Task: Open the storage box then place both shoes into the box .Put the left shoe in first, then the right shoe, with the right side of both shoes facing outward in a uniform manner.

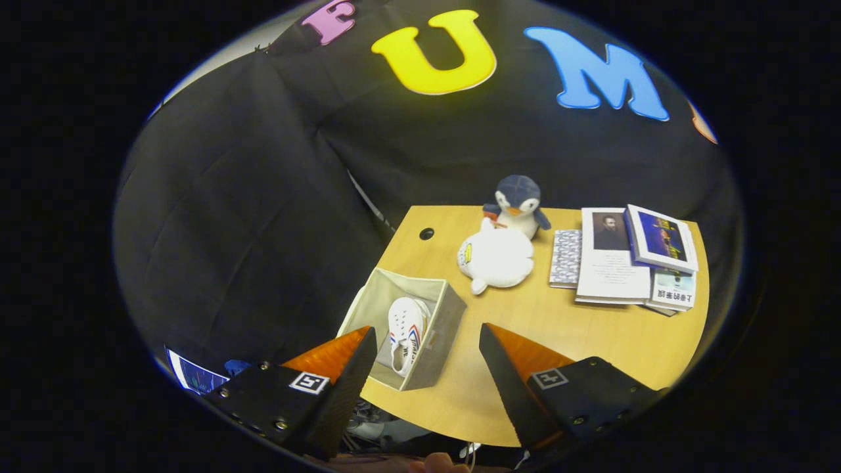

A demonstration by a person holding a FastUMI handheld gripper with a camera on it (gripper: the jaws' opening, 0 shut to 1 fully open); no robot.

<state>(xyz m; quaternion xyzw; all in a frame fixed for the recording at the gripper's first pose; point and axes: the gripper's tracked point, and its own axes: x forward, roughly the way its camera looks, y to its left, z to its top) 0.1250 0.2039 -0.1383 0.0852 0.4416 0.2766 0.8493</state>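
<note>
A beige fabric storage box (441, 322) stands open on the wooden table (591, 328), near its left front edge. One white shoe (407, 332) with red and blue side stripes lies on its side inside the box. My gripper (427, 358) hovers high above the table's front edge, open, with nothing between its fingers. The left finger (351, 368) overlaps the box's near left corner; the right finger (502, 374) hangs over bare table to the right of the box. Below the table edge, between the fingers, something white and grey (378, 427) shows, too dim to identify.
A white plush toy (496, 259) and a blue penguin plush (517, 203) sit beyond the box. Several books and booklets (624, 256) lie at the table's far right. A cable hole (426, 233) is at the far left corner. Part of a hand (433, 465) shows below.
</note>
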